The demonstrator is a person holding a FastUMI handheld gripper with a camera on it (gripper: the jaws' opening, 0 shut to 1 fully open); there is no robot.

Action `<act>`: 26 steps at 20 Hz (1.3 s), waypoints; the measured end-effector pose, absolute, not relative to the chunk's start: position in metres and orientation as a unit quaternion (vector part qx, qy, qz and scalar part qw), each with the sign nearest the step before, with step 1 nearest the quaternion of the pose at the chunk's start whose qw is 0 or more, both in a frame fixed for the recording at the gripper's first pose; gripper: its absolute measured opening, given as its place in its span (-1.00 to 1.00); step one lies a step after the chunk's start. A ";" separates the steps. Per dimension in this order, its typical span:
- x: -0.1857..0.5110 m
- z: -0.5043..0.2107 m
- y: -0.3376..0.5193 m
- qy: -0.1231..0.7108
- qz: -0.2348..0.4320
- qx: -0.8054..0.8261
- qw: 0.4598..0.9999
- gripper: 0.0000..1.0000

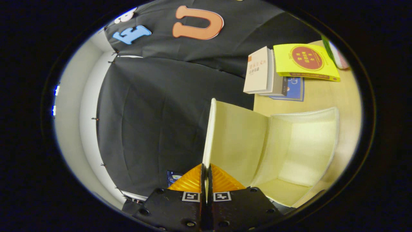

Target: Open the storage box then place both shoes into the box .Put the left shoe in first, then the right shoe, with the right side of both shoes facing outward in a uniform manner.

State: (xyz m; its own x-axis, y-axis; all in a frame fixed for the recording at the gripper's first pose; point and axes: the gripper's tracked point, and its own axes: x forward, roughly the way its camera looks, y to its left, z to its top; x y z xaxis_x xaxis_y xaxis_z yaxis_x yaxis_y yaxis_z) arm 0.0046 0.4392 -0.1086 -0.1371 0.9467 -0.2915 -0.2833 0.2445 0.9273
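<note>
Storage box (289, 151) pale cream; table (325, 96) light wood; books: yellow book (305, 61) with red circle, beige book (259, 71), blue book (294, 90).

My fingers (206, 175) pinch the edge of the storage box's lid (210, 135), swung up; the box (299, 151) gapes beyond (books (276, 72) stacked further along the desk (325, 96)).

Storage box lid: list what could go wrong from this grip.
1. The fingers pinch only the thin edge of the lid; it could slip free and fall shut over the open storage box.
2. Swinging the lid further may drag or tip the light box on the wooden table.
3. The stacked books sit close beyond the box; a sliding box might bump them.
</note>
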 end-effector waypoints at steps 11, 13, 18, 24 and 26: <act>-0.014 -0.113 0.512 0.548 0.531 0.229 0.605 0.36; -0.008 -0.118 0.506 0.554 0.517 0.239 0.607 0.77; 0.007 -0.157 0.450 0.570 0.472 0.202 0.642 0.88; 0.022 -0.205 0.355 0.592 0.404 0.193 0.670 0.91; 0.028 -0.222 0.318 0.597 0.375 0.189 0.684 0.91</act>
State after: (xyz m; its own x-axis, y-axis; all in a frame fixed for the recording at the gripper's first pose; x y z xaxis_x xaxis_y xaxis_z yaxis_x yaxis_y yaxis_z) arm 0.0280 0.3184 -0.2223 0.0068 0.7386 -0.6741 -0.2877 0.6471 0.7061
